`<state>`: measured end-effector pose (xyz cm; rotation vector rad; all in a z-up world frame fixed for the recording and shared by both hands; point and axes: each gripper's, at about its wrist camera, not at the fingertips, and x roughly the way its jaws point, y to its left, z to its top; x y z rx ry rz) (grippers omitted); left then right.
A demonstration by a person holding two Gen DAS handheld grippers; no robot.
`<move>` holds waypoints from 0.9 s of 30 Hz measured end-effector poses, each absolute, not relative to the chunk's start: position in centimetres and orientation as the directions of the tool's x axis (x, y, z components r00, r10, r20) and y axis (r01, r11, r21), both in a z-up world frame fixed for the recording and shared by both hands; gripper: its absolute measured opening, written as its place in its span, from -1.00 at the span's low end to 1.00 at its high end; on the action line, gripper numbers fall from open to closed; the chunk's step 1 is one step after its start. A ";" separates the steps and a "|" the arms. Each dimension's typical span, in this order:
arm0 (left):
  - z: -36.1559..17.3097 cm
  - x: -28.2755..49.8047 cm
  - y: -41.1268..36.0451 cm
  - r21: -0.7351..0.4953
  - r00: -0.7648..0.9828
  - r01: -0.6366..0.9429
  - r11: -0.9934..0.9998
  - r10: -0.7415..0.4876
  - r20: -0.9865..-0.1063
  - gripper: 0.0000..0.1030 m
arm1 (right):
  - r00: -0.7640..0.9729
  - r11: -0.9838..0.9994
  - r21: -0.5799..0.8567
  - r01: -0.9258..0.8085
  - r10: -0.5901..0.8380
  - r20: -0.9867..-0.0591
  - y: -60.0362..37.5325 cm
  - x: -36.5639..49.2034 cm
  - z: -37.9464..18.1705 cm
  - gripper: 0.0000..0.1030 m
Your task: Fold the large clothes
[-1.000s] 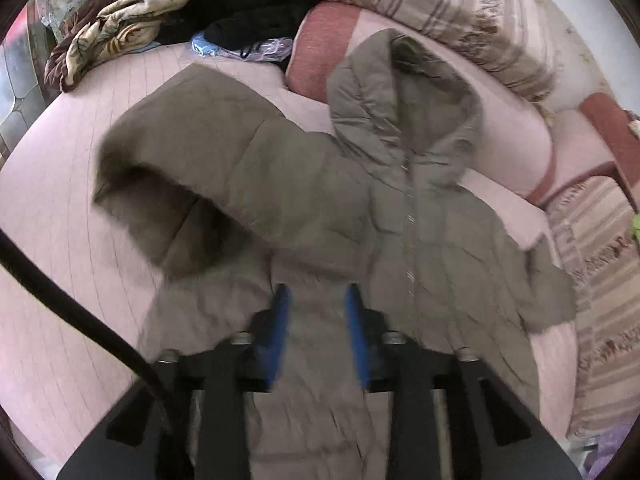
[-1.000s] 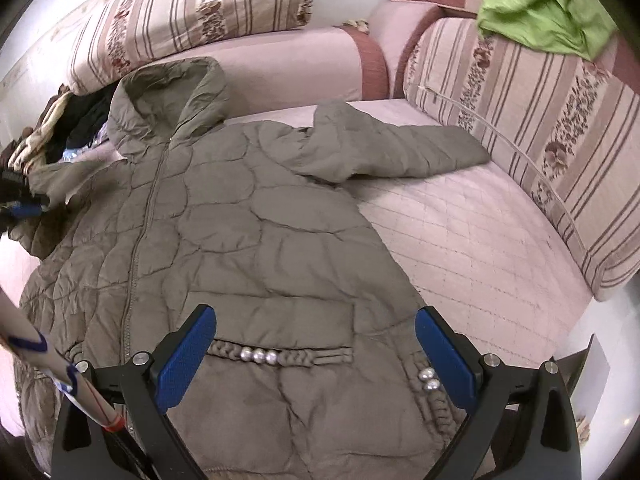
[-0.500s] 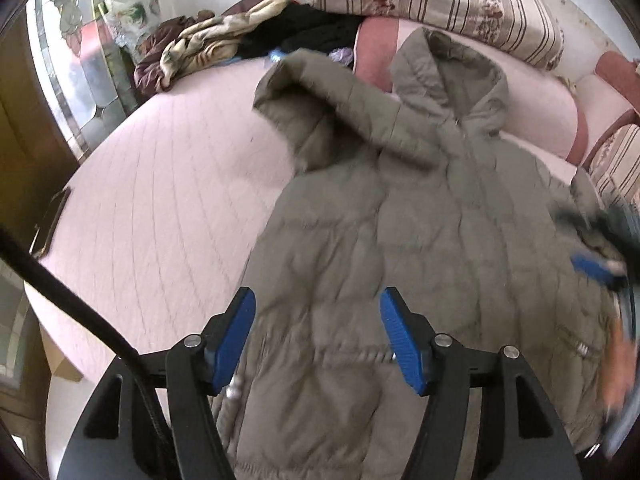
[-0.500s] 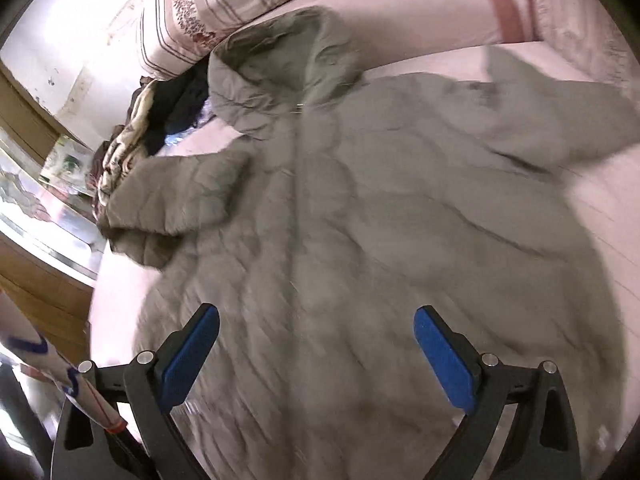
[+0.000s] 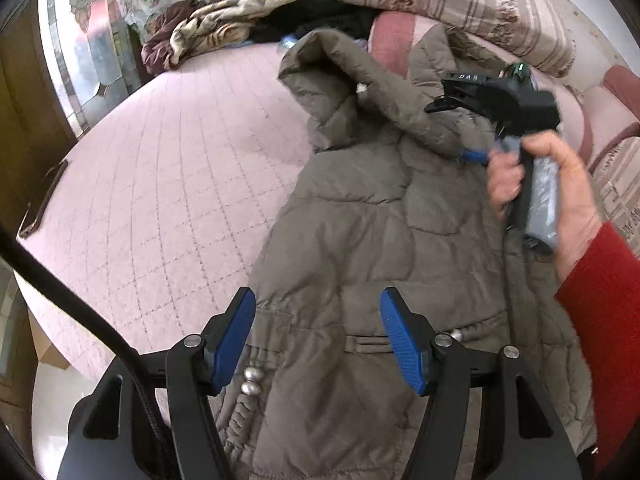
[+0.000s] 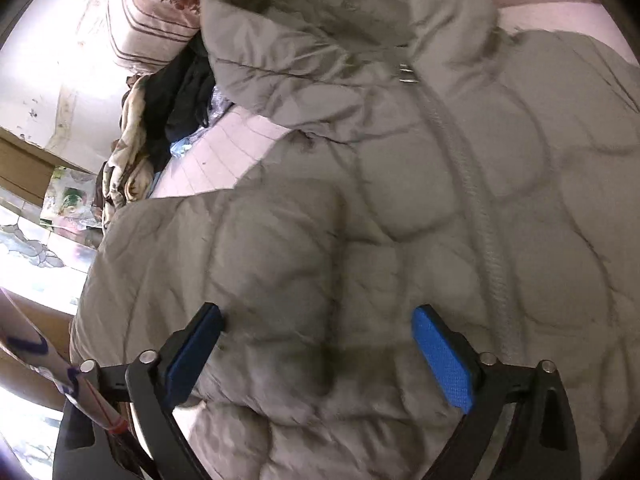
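The olive padded coat point(image 5: 384, 248) lies front up on the pink quilted bed point(image 5: 168, 168), with its zipper point(image 6: 480, 216) closed and the hood towards the striped cushion point(image 5: 452, 4) at the back. One sleeve point(image 5: 340, 76) is already laid inward over the chest; it goes from the side of the coat up to the hood. This looks like the first step of the folding, and it seems not finished, because the sleeve lies bulky and a little crooked.

The left tongs point(image 5: 318, 340) hang above the lower part of the coat, near the waist band with the pearl beads point(image 5: 250, 380). Their jaws are apart and hold nothing. The right tongs point(image 6: 320, 356) are low over the folded sleeve, jaws wide apart, one blue pad touching or almost touching the cloth; they grip nothing yet. In the left view the right hand point(image 5: 560, 196) holds this tool over the chest.

What is left, in my judgement: to flatten this sleeve, bring in the other sleeve, which is not in view here, and then fold the body and the hood. So the task is still in its early part.
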<state>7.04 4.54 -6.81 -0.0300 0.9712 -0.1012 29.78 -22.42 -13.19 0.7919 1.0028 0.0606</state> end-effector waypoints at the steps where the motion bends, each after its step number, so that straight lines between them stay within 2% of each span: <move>1: -7.1 7.2 4.7 -0.082 0.548 0.065 0.995 -0.104 -0.830 0.24 | 0.531 0.727 0.628 0.279 0.428 -0.731 -21.8 30.2 -12.9 -0.15; 3: -7.5 7.3 4.8 -0.095 0.534 0.053 0.994 -0.108 -0.838 0.24 | 0.513 0.707 0.667 0.236 0.492 -0.703 -21.6 30.4 -12.3 -0.66; 6: -7.5 7.0 4.8 -0.089 0.531 0.045 0.995 -0.100 -0.842 0.24 | 0.544 0.726 0.654 0.212 0.469 -0.696 -22.6 28.9 -9.8 -0.75; 8: -7.1 6.7 4.7 -0.081 0.540 0.048 0.996 -0.094 -0.836 0.24 | 0.565 0.773 0.598 0.209 0.404 -0.720 -23.7 27.8 -7.8 -0.76; 12: -6.6 6.0 4.6 -0.081 0.555 0.056 0.995 -0.099 -0.826 0.24 | 0.583 0.874 0.401 0.275 0.180 -0.792 -27.6 24.9 -4.7 -0.78; 18: -6.3 5.1 3.3 -0.054 0.555 0.077 0.996 -0.088 -0.827 0.24 | 0.457 0.878 0.066 0.474 -0.181 -0.871 -35.2 21.9 -5.8 -0.80; 20: -6.3 4.9 2.8 -0.043 0.554 0.085 0.995 -0.084 -0.828 0.24 | 0.401 0.850 0.047 0.525 -0.199 -0.894 -37.7 21.5 -7.6 -0.80; 22: -6.3 4.7 2.5 -0.032 0.553 0.087 0.996 -0.075 -0.830 0.24 | 0.372 0.822 0.093 0.562 -0.150 -0.916 -39.6 21.3 -9.6 -0.80; 27: -6.1 4.7 2.3 -0.015 0.556 0.073 0.997 -0.053 -0.830 0.24 | 0.345 0.815 0.083 0.574 -0.148 -0.927 -39.8 21.5 -12.4 -0.78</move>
